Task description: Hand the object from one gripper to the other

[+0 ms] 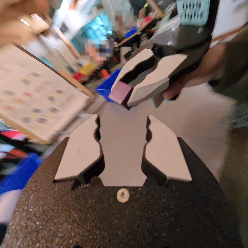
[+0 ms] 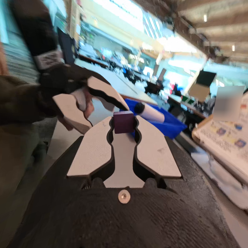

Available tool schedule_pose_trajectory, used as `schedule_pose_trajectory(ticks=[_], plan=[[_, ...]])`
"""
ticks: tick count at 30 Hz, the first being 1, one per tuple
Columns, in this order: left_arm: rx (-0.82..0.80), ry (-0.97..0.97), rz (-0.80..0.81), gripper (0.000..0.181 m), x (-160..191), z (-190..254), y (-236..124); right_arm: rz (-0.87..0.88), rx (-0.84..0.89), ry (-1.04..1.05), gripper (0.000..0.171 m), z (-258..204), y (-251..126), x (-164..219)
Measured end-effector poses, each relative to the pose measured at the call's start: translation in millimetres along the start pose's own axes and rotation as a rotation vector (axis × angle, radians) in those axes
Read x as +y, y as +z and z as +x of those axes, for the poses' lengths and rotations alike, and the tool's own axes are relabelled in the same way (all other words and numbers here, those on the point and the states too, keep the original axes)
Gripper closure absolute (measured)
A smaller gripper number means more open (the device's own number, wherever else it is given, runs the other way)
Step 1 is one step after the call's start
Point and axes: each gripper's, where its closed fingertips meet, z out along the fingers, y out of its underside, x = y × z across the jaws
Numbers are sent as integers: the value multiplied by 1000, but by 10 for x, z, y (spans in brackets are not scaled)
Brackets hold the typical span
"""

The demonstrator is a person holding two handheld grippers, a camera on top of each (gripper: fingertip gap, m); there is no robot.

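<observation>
A small purple cube is pinched between the tips of my right gripper, which is shut on it. In the left wrist view the cube sits at the tips of the right gripper's grey fingers, held by a hand at the upper right. My left gripper is open and empty, its tips just below and short of the cube. In the right wrist view the left gripper's fingers spread open at the left of the cube, one reaching behind it. Both views are motion-blurred.
A blue bin stands beyond the grippers on the pale table; a white roll with a black end lies in it. A wood-framed board with coloured pictures leans at the left. Cluttered workbenches lie behind.
</observation>
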Motion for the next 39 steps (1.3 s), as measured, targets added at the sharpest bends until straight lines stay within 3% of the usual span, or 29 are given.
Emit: schedule_pose_trajectory(ticks=[1, 3, 5, 8, 13, 16, 20, 22, 25, 29, 34, 39], plan=[[111, -147, 13, 107, -30, 57, -35, 78, -28, -41, 143, -32, -62, -102], [353, -466, 90, 103, -178, 181, -152, 198, -83, -114, 143, -123, -175, -243], [585, -772, 215, 111, -380, 222, -301, 232, -141, -189, 143, -247, -217, -263], [862, -1049, 253, 124, -452, 304, -424, 212, -172, -281, 143, -373, -168, -234], [962, -1104, 191, 124, -369, 526, -332, 207, -258, -304, 143, -591, -80, -207], [1040, -1157, 236, 145, -428, 578, -356, 179, -259, -329, 143, -621, -37, -147], [966, -1148, 260, 152, -347, 512, -268, 109, -209, -318, 142, -530, -2, -60], [856, -1080, 245, 153, -259, 453, -198, 39, -182, -287, 136, -466, 15, 35], [599, -892, 192, 153, -81, 276, -82, -19, -168, -126, 113, -384, 24, 96], [190, -436, 65, 153, 172, -44, -11, -102, -88, 198, 88, -195, 79, 140], [-188, 240, -93, 153, 227, -282, -43, -153, -35, 485, 98, -202, 204, 101], [-304, 562, -187, 153, 199, -228, -8, -231, 92, 349, 115, -130, 232, 206]])
